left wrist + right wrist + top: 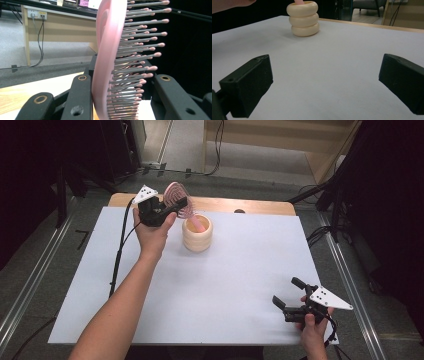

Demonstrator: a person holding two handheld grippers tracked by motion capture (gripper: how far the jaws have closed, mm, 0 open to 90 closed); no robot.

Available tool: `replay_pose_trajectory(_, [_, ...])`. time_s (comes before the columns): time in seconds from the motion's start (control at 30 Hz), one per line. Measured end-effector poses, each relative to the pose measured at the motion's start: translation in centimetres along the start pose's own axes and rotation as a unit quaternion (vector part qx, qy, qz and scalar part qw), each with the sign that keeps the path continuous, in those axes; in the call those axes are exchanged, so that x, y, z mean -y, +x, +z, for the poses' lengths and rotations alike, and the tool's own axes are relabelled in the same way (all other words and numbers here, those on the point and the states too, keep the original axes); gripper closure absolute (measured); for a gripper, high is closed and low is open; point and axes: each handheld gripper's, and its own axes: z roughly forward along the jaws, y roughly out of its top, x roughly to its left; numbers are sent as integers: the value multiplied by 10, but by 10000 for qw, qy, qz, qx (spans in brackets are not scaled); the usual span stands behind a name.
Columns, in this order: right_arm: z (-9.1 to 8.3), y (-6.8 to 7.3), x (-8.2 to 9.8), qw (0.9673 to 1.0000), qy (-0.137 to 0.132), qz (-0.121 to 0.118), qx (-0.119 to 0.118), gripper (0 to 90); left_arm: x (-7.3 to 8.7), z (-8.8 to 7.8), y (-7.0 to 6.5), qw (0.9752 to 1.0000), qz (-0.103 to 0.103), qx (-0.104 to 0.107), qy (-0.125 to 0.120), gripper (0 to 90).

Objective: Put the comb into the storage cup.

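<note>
The pink hairbrush, its head clamped in the left gripper and its handle already angled into the cream ribbed holder just below and beside it, should be lowered straight and released gently, while the right gripper waits wide open, well apart.

the left forearm reaches far forward across the table from the bottom edge, wrist straight. its hand wraps the left gripper from below and holds it raised, pointing away and to the right. the jaws are clamped on a brush, one each side of its head. the right hand sits low at the near right, holding the right gripper level, pointing left, jaws spread wide with nothing between them.
</note>
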Motion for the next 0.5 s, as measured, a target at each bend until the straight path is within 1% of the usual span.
replay_pose_trajectory(0.17, [0, 0, 0, 10000, -1, -10, 5, 0, 4, 4, 0, 9999, 40, -30, 93, 647])
replay_pose_trajectory(0.27, [0, 0, 0, 10000, 7, -12, 8, 0, 6, 6, 0, 9999, 29, -55, 127, 647])
replay_pose_trajectory(0.5, [0, 0, 0, 10000, 1, 1, -2, 0, 11, 12, 0, 9998, 36, -37, 210, 647])
